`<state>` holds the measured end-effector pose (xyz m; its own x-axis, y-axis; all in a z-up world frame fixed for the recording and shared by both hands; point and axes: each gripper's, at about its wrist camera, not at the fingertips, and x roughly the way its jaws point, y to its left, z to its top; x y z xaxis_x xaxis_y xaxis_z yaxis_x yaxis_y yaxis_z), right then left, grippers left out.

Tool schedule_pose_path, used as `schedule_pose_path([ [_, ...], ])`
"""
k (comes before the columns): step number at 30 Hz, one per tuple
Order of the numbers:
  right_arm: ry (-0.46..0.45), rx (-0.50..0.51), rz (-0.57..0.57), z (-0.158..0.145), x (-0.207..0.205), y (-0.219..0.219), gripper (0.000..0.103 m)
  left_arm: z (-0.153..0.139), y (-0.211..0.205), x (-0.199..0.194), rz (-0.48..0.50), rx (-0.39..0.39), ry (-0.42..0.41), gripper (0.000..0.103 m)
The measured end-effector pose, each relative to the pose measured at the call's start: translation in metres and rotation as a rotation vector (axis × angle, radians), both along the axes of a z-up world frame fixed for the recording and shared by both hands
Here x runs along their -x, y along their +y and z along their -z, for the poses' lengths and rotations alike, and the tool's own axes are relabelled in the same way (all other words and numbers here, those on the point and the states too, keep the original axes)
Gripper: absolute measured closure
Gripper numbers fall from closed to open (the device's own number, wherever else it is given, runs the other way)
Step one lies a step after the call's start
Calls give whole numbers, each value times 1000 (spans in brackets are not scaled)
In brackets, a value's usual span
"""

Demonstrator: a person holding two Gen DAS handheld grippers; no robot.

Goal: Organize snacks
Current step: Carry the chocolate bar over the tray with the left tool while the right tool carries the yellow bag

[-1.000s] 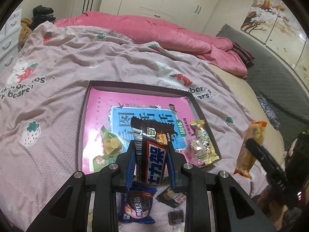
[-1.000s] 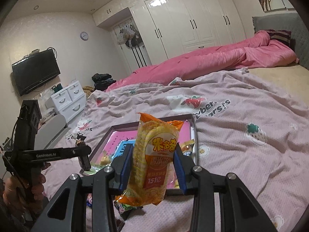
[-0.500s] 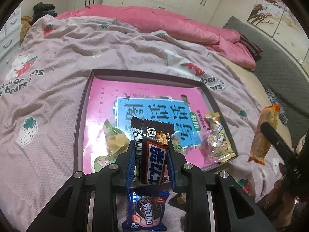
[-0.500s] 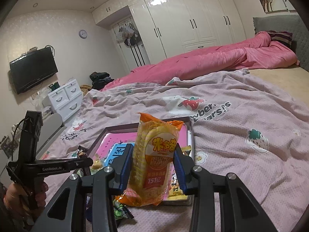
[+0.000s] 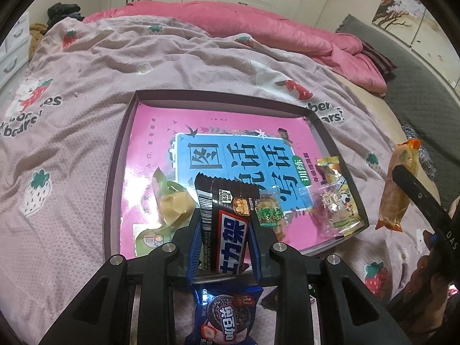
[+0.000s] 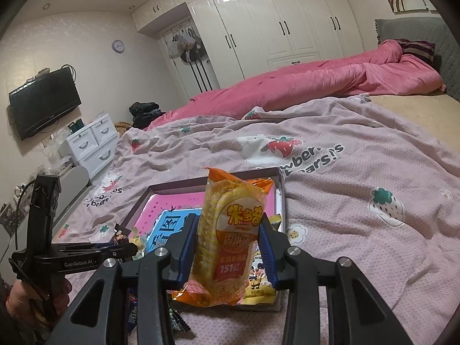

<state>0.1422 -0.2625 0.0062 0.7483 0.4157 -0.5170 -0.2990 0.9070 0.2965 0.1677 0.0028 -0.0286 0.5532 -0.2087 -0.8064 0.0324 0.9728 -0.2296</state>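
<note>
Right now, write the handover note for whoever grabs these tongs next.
Left tongs: shut on a black chocolate bar, above the tray's near edge.
Right tongs: shut on a yellow rice-cracker pack, over the tray's near right corner.
Tray on the bedspread: already holds a green-wrapped snack, a small green packet and a clear yellow pack.
Left to do: set down both held snacks; the blue cookie pack and other small wrappers nearby lie outside the tray.
</note>
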Motion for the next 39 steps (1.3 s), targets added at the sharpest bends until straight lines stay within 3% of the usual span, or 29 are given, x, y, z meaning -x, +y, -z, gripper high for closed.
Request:
schedule_pose_path([
  [30, 141, 41, -7, 35, -25, 12, 62, 16, 0, -12, -1, -3, 23, 74],
  [39, 133, 77, -45, 39, -30, 26, 63, 20, -4, -17, 1, -26, 24, 74],
])
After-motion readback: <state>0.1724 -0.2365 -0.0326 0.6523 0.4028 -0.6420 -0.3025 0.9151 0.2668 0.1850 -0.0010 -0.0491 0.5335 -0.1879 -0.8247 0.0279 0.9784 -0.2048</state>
